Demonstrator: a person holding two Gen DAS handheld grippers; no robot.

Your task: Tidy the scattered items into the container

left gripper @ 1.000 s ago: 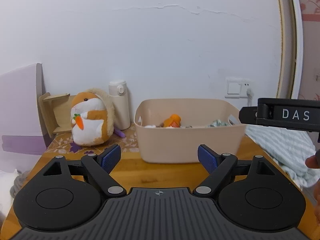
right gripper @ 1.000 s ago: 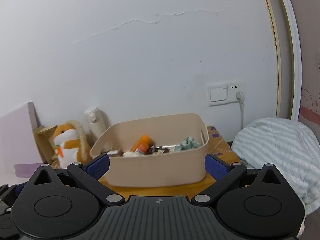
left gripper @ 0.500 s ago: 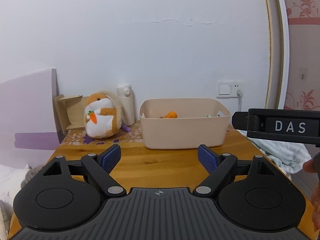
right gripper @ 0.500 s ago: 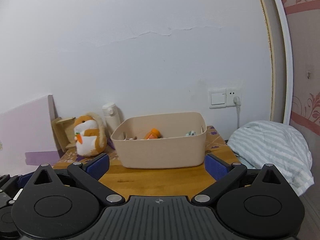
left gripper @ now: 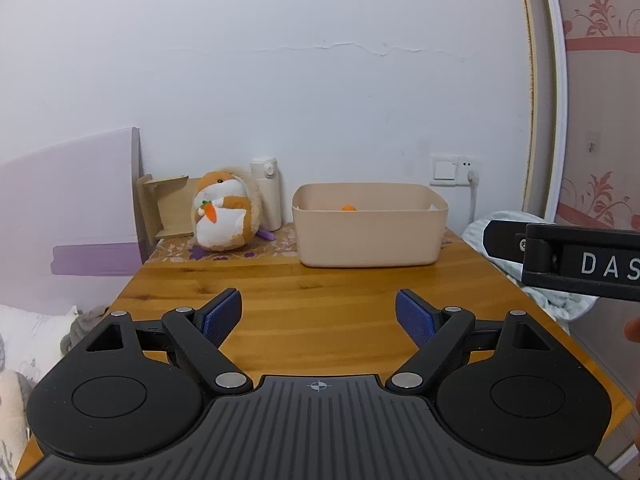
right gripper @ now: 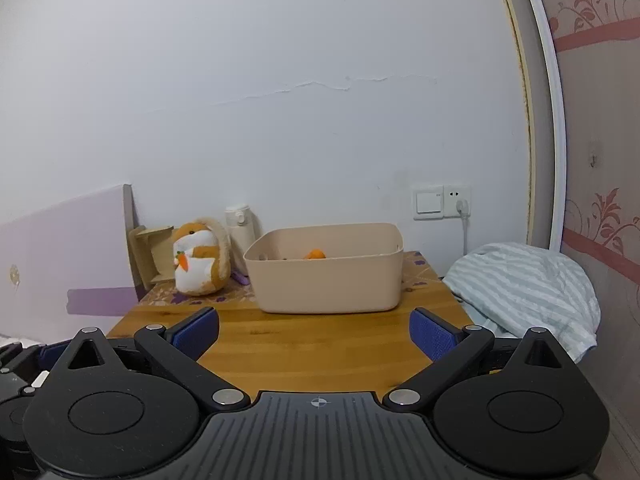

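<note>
We are looking across a wooden table (left gripper: 328,320) that is running back to a white wall (left gripper: 320,80). At the right, beside the table, a striped blanket (right gripper: 528,288) is lying in a heap below a socket (right gripper: 442,202). At the left, a lilac board (left gripper: 68,208) is leaning by the table's edge.

The bin (left gripper: 370,232), beige and open-topped, is sitting at the far end of the table, right of centre, near the wall. Over its rim we are seeing only an orange item (right gripper: 315,255); whatever else is lying inside is hidden from us. The near stretch of tabletop is showing nothing but bare wood.

Left of the bin, a plush hamster (left gripper: 224,214) is sitting upright, holding a small carrot. A white flask (left gripper: 266,192) is standing just behind it, and a wooden stand (left gripper: 160,208) is resting at its left.

We are holding the left gripper (left gripper: 319,314) over the near end of the table, jaws spread wide, nothing between the blue pads. The right gripper (right gripper: 314,334) is hovering likewise, jaws apart and empty. Both are well short of the bin.
</note>
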